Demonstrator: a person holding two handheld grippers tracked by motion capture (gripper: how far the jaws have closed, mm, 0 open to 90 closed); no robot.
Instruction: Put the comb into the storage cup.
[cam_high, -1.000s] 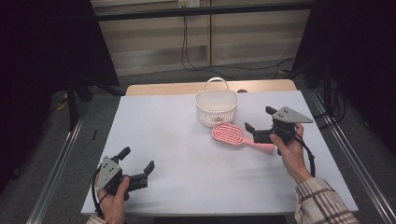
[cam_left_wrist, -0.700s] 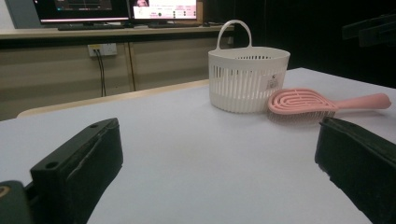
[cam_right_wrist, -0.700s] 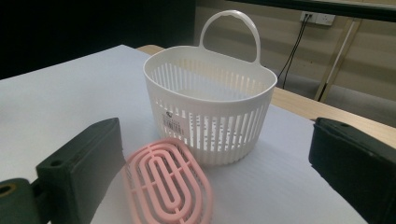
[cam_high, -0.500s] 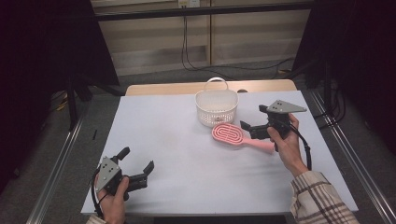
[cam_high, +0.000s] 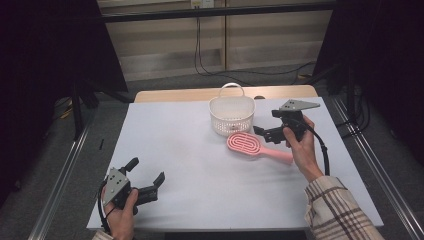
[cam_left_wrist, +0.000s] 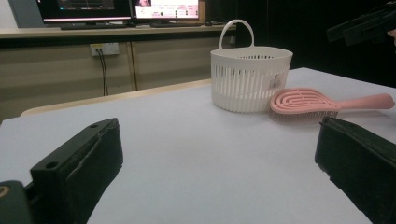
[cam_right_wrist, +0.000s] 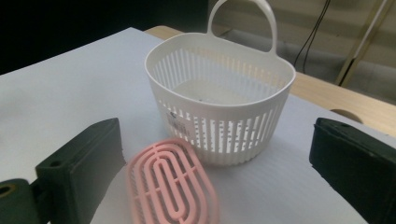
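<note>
R hand-held gripper (cam_high: 264, 133): open, jaws just closing a bit, empty; shifted toward 10 o'clock, over brush (cam_high: 245, 144).
L hand-held gripper (cam_high: 145, 176): open, idle.
Basket (cam_high: 231, 116): 11 o'clock of brush.
Meaning: grab looks imminent.

basket (cam_right_wrist: 219, 126): white slatted plastic, smooth | brush (cam_right_wrist: 173, 189): pink matt plastic | table (cam_high: 175, 145): matt white sheet

Pink hairbrush (cam_high: 243, 144) — white slatted basket (cam_high: 231, 115)
</note>
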